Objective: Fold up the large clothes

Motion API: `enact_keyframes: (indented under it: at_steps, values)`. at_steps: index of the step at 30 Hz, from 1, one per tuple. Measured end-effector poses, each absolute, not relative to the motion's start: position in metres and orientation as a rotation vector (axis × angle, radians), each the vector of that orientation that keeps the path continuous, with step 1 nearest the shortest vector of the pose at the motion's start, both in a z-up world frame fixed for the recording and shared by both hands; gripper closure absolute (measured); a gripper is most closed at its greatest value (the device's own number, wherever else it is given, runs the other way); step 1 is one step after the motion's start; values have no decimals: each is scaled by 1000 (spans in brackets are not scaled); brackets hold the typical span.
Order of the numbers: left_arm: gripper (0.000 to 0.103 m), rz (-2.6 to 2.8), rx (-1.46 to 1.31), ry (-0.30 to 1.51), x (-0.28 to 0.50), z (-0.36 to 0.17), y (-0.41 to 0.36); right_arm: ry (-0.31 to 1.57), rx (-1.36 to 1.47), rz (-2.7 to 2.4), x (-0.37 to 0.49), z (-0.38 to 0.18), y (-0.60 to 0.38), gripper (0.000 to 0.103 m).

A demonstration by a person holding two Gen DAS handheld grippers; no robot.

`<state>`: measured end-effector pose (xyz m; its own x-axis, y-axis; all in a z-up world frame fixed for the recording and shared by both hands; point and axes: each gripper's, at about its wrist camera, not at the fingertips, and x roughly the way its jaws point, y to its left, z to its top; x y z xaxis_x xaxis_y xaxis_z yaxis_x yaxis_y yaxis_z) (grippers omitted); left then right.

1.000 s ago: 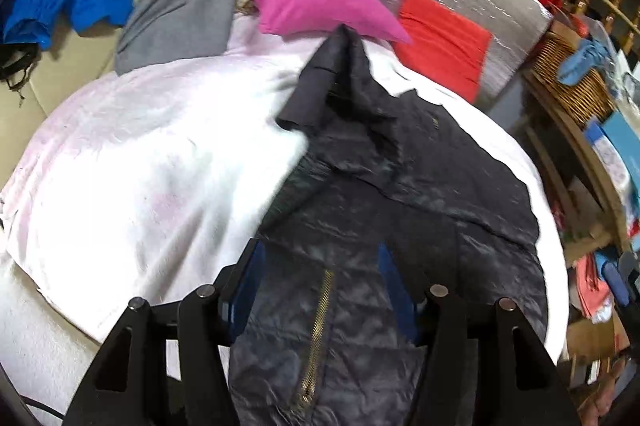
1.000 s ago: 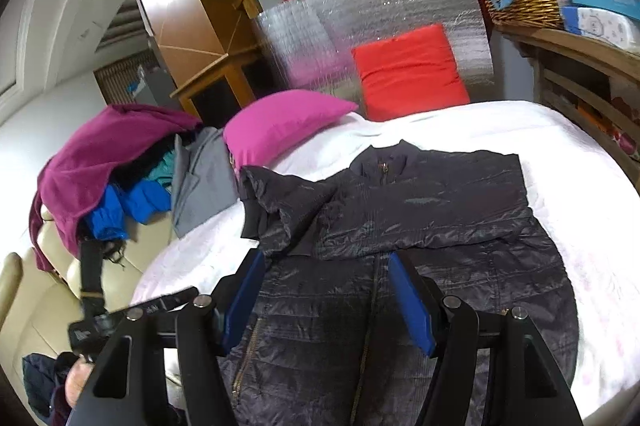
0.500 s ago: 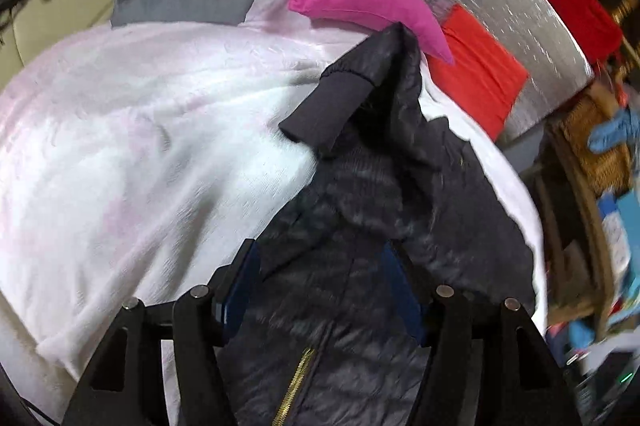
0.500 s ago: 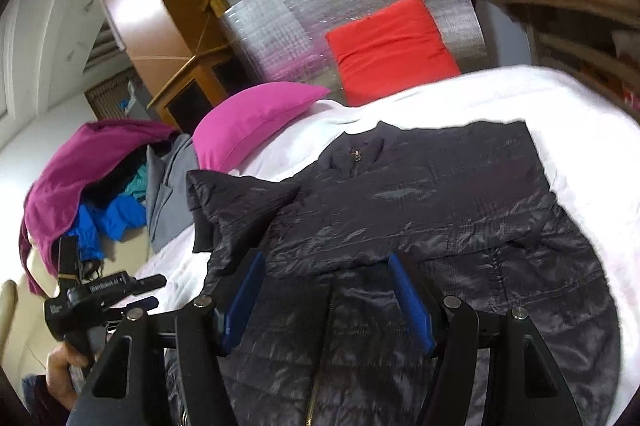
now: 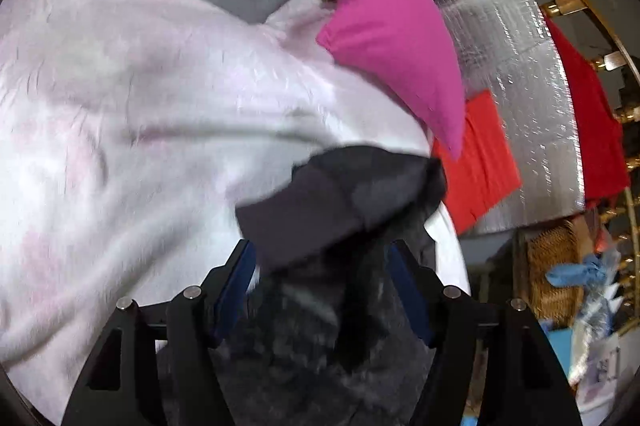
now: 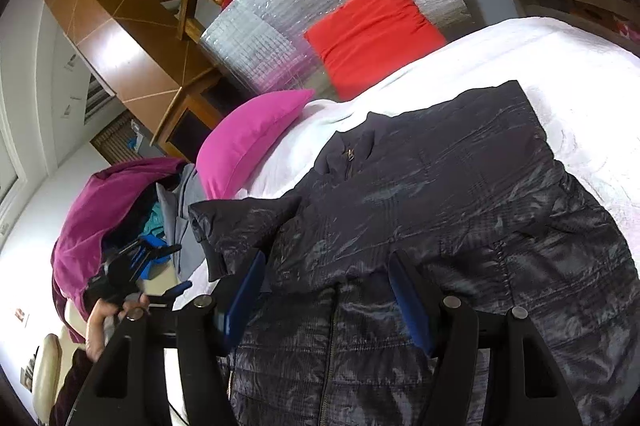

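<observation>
1. The dark quilted puffer jacket [image 6: 440, 210] lies flat on the white fleece-covered bed [image 5: 120, 114].
2. The left gripper [image 5: 322, 290], its jaws just widening, frames the blurred sleeve cuff [image 5: 304, 214] unclamped.
3. The right gripper [image 6: 328, 290] hovers agape, holding nothing; the jacket's hem is cut off.

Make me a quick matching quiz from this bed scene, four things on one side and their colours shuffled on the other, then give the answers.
Things:
1. jacket
2. pillow
3. cushion
4. blanket

Colours:
A. white
B. red
C. dark navy
D. magenta pink

Pairs: 1-C, 2-D, 3-B, 4-A
</observation>
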<state>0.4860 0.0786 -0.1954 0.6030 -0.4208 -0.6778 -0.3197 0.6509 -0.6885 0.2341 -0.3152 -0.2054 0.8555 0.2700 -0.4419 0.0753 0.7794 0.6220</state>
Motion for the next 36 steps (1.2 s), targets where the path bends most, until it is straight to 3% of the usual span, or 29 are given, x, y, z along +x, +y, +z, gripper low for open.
enact_keyframes:
  at_steps: [5,12,13,15,18,28,31,36]
  values:
    - [33,-61,-916,935,510,-195,65,526,696,120,234,-200,-320,35]
    - [32,-54,-583,933,538,-195,26,537,716,123,244,-202,-321,35]
    - [50,-66,-563,929,539,-197,26,539,718,125,245,-202,-321,35]
    - [70,-103,-504,935,545,-199,21,541,720,130,246,-202,-321,35]
    - [78,-147,-397,898,545,-189,7,539,705,122,248,-201,-321,35]
    - [80,-447,135,713,490,-95,-122,531,846,10,247,-214,-359,35]
    - [79,-565,256,717,459,-97,-172,527,906,-28,246,-219,-377,35]
    - [75,-668,403,830,418,-143,-227,530,998,-90,242,-226,-405,35]
